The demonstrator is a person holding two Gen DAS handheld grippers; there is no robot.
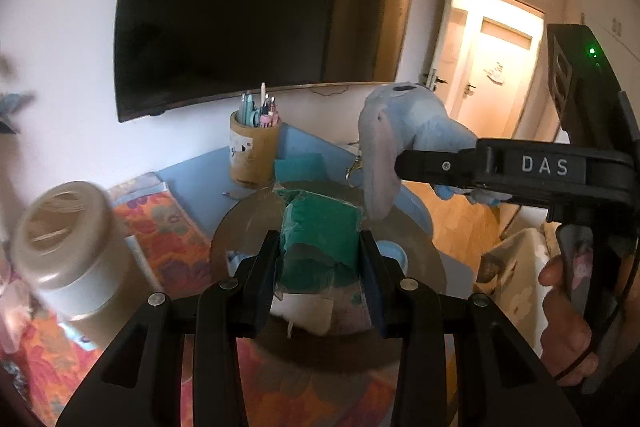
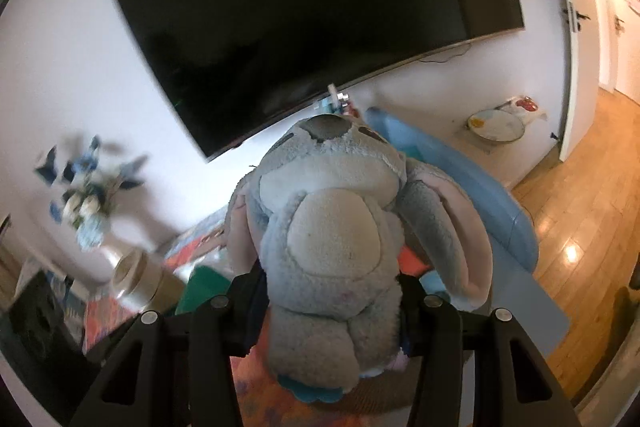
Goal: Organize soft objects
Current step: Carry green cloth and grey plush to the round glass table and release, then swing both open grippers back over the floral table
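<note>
Left tool gripping green packet, table edge beyond

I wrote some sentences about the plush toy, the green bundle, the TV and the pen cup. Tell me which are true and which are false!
1. The right gripper holds a grey-blue plush toy. True.
2. The left gripper is empty. False: a green bundle in clear wrap sits pinched between its fingers.
3. The TV on the wall is dark. True.
4. The pen cup is lying on its side. False: it stands upright with pens sticking out of the top.
5. The plush toy has long floppy ears. True: one ear hangs down beside its body.
</note>
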